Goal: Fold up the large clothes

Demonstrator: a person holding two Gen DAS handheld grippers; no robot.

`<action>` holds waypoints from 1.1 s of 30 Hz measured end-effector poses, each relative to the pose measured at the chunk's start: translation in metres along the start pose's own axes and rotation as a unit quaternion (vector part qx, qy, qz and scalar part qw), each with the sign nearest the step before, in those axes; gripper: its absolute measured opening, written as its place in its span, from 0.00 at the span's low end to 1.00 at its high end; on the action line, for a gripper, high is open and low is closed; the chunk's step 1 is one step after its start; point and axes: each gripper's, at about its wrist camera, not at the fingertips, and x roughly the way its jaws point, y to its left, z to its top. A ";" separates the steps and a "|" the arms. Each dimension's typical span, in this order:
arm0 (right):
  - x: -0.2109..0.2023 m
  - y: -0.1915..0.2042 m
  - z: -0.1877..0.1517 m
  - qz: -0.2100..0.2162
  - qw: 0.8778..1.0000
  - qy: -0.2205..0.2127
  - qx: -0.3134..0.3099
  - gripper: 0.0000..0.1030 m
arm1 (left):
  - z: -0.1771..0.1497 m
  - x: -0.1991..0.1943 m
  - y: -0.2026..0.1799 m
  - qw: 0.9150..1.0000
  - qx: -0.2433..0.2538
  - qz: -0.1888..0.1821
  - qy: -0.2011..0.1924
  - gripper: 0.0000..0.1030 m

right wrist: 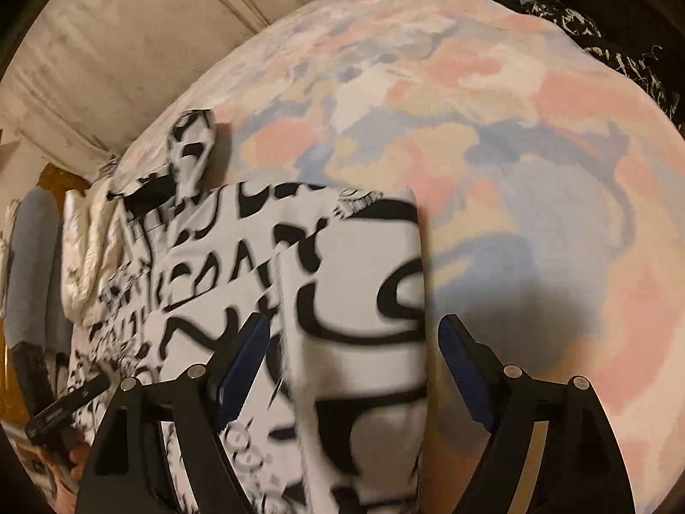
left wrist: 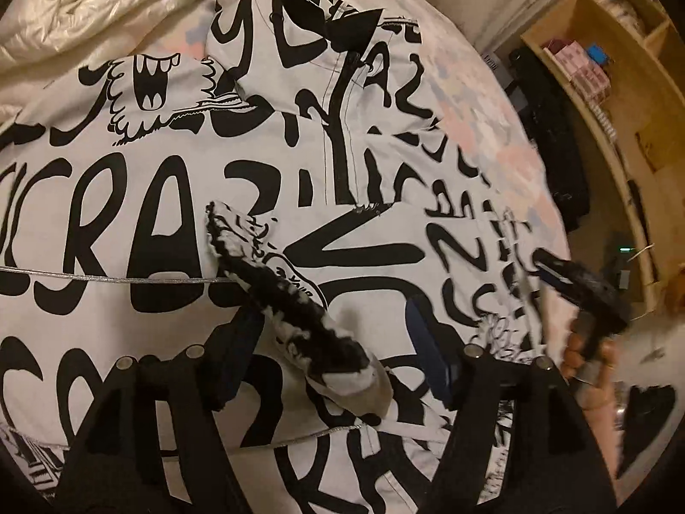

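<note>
A large white jacket with black graffiti lettering (left wrist: pixel 205 197) lies spread on the bed. In the left wrist view my left gripper (left wrist: pixel 334 342) is open above it, its fingers on either side of a knitted black-and-white sleeve cuff (left wrist: pixel 274 282). My right gripper (left wrist: pixel 578 291) shows at the jacket's right edge, blurred. In the right wrist view my right gripper (right wrist: pixel 355 364) is open over a folded-over panel of the jacket (right wrist: pixel 359 291), whose edge runs between the fingers. My left gripper's handle (right wrist: pixel 64 411) shows at the lower left.
The bed has a pastel pink, blue and yellow sheet (right wrist: pixel 513 137). A cream quilted duvet (left wrist: pixel 98 0) is bunched at the head of the bed. A wooden shelf unit (left wrist: pixel 620 77) and dark clothes (left wrist: pixel 552 137) stand to the right of the bed.
</note>
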 end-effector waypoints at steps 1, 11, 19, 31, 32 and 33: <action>0.006 -0.001 0.003 -0.001 1.000 0.004 0.002 0.80 | 0.002 -0.002 0.003 1.000 0.001 -0.009 0.001 0.64; 0.039 -0.002 0.011 -0.008 1.000 0.000 -0.008 0.33 | 0.023 0.037 0.021 0.998 0.001 0.046 0.038 0.18; 0.014 0.013 0.009 -0.050 0.994 -0.077 -0.053 0.04 | 0.027 0.030 -0.008 0.988 0.089 0.103 -0.074 0.05; -0.047 0.035 -0.032 -0.066 0.992 -0.059 -0.092 0.69 | -0.002 0.011 0.016 0.994 0.063 0.085 -0.026 0.46; -0.062 0.032 -0.045 -0.068 0.990 -0.064 -0.105 0.69 | -0.009 0.004 0.019 0.995 0.061 0.081 -0.024 0.47; -0.075 0.034 -0.061 -0.072 0.988 -0.065 -0.120 0.70 | -0.017 -0.001 0.023 0.995 0.057 0.077 -0.020 0.47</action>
